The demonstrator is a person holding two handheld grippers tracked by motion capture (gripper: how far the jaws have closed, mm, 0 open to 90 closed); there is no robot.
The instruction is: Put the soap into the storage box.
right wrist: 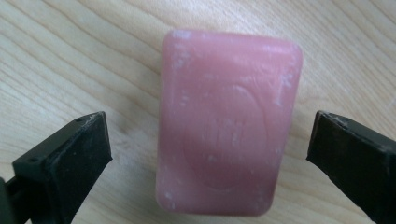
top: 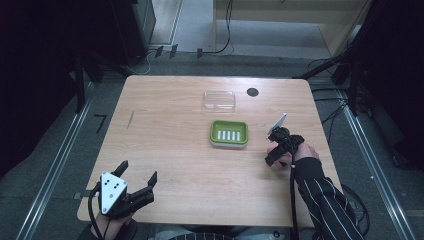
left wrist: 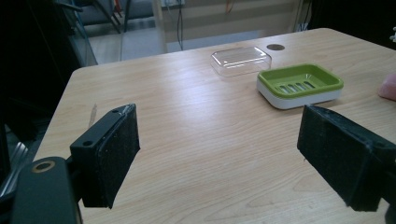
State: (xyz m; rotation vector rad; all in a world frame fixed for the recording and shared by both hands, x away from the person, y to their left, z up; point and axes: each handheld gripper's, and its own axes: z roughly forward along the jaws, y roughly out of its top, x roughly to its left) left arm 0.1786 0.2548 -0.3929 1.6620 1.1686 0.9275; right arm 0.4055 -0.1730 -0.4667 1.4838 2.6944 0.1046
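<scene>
I hold the right gripper [right wrist: 208,149] over the pink soap bar [right wrist: 226,121] lying flat on the table [top: 165,125], jaws apart astride it (ready to clamp); the left gripper [top: 137,176], also spread, idles at the near edge.

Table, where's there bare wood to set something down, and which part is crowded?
The table's whole left half is bare, from the far edge to the left claw. The near middle, between both claws, is bare too. It is crowded right of centre: clear lid, green soap dish, and right claw open around the pink soap.
</scene>
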